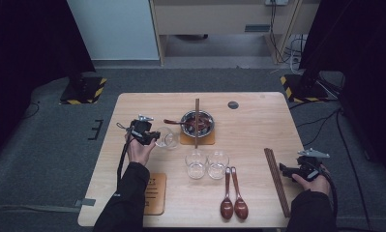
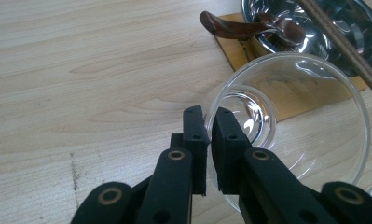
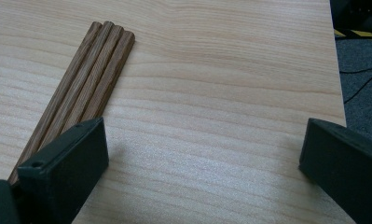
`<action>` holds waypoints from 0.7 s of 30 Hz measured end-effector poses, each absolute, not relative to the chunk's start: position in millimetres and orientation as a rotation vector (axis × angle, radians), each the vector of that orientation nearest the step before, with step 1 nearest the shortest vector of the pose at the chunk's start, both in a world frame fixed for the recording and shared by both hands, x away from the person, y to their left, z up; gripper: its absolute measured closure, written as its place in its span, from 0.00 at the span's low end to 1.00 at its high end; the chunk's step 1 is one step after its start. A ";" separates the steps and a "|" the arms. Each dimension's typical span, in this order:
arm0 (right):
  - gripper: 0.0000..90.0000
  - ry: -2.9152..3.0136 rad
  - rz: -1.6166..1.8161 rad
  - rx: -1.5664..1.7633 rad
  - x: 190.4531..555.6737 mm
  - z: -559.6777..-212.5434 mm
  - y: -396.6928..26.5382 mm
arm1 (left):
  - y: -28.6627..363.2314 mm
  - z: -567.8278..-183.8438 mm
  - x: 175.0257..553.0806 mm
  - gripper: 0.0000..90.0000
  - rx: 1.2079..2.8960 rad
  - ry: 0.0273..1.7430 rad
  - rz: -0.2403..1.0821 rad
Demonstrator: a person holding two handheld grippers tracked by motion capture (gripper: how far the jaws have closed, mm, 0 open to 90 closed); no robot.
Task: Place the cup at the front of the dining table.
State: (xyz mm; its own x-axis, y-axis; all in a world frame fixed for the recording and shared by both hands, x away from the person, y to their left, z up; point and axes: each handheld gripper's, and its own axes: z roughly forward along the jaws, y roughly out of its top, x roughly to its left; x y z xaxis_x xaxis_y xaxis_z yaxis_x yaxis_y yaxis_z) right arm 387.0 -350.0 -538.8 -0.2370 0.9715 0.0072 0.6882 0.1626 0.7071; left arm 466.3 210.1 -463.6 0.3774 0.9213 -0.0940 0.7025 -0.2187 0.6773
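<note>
The left gripper is pinching the rim of a glass, one pad inside the wall and one outside, and the glass is tilting toward the camera. Just beyond the glass, a steel bowl is sitting on a coaster, with a spoon and a chopstick resting across it. The right gripper is hovering over bare table with its jaws standing wide apart; chopsticks are lying just beside its left jaw.
</note>
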 end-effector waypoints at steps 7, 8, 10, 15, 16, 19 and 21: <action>0.01 1.993 0.832 1.571 387.1 -538.8 -349.9 | 210.6 -465.2 467.4 0.94 1.992 1.395 0.444; 0.01 1.992 0.833 1.572 387.2 -538.8 -349.8 | 210.4 -465.4 467.5 0.94 1.992 1.391 0.448; 0.01 1.991 0.833 1.572 387.2 -538.9 -349.7 | 209.4 -466.1 467.9 0.94 1.985 1.389 0.456; 0.01 1.991 0.833 1.571 387.2 -538.9 -349.7 | 207.3 -469.1 469.5 0.93 1.954 1.370 0.486; 0.01 1.991 0.833 1.572 387.3 -539.0 -349.7 | 207.0 -469.7 469.9 0.93 1.949 1.366 0.491; 0.01 1.991 0.833 1.572 387.3 -539.0 -349.7 | 206.1 -471.7 471.9 0.92 1.926 1.362 0.501; 0.01 1.991 0.833 1.572 387.3 -539.0 -349.6 | 205.7 -473.6 474.0 0.92 1.906 1.358 0.507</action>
State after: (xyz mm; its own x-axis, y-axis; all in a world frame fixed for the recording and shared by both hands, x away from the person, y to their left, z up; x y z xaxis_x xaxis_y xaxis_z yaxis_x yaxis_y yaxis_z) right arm 387.3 -349.6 -539.0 -0.2355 0.9718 0.0088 0.6885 0.1604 0.7072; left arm 474.0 205.7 -473.6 0.3648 0.9264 -0.0931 0.6387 -0.1762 0.7490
